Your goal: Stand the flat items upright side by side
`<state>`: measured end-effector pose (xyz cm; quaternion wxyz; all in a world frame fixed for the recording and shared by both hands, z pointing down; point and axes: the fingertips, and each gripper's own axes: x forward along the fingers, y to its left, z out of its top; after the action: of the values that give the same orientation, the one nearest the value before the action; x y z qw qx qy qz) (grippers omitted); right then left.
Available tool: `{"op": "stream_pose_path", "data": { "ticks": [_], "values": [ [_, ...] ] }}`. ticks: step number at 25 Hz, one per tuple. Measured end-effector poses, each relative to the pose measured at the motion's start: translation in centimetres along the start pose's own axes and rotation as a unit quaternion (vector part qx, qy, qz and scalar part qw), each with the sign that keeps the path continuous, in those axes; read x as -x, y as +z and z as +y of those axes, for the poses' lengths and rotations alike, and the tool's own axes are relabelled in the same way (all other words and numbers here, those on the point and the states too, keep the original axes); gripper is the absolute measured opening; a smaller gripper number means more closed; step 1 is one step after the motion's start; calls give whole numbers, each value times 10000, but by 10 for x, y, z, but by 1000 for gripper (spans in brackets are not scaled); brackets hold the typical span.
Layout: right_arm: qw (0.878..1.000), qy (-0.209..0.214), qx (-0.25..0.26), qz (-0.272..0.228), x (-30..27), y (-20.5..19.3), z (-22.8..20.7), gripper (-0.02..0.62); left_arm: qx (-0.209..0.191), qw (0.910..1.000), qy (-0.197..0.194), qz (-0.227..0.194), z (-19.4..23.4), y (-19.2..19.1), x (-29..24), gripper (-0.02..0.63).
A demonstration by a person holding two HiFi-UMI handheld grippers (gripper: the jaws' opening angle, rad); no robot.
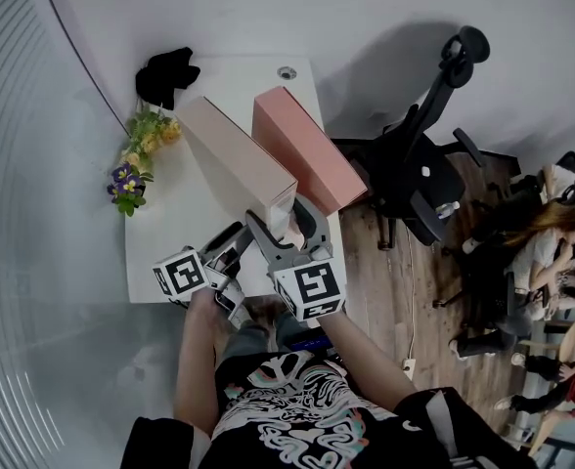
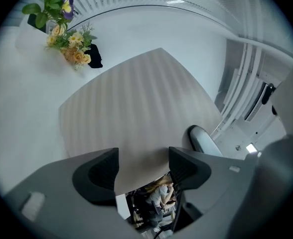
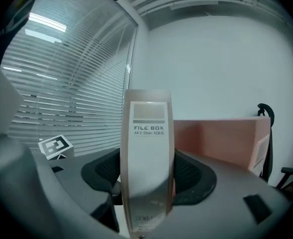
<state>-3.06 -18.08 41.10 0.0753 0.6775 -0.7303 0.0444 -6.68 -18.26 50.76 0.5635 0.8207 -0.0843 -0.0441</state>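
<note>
Two file boxes stand upright side by side on the white table (image 1: pixel 165 228): a beige one (image 1: pixel 234 154) and, to its right, a pink one (image 1: pixel 302 149). My right gripper (image 1: pixel 283 225) is shut on the beige box's near spine (image 3: pixel 146 148), which is labelled FILE BOX, with a pad on each side; the pink box (image 3: pixel 216 136) shows just beyond. My left gripper (image 1: pixel 231 250) sits low at the beige box's left face near the table's front edge. In the left gripper view that broad face (image 2: pixel 131 103) fills the middle. Its lower edge lies between the wide-apart jaws (image 2: pixel 142 166), and no pad presses on it.
A bunch of yellow and purple flowers (image 1: pixel 139 154) lies at the table's left edge, with a black object (image 1: pixel 167 74) at the far corner. A black office chair (image 1: pixel 424 164) stands right of the table on the wood floor. Seated people (image 1: pixel 552 233) are further right.
</note>
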Motion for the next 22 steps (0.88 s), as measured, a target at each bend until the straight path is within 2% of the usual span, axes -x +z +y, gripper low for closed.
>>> {"op": "stream_pose_path", "data": {
  "ticks": [17, 22],
  "values": [
    [9984, -134, -49, 550, 12, -40, -10, 301, 130, 9990, 314, 292, 26, -21, -11, 295],
    [9984, -183, -22, 529, 13, -43, -11, 301, 269, 9989, 275, 274, 30, -23, -12, 296]
  ]
}}
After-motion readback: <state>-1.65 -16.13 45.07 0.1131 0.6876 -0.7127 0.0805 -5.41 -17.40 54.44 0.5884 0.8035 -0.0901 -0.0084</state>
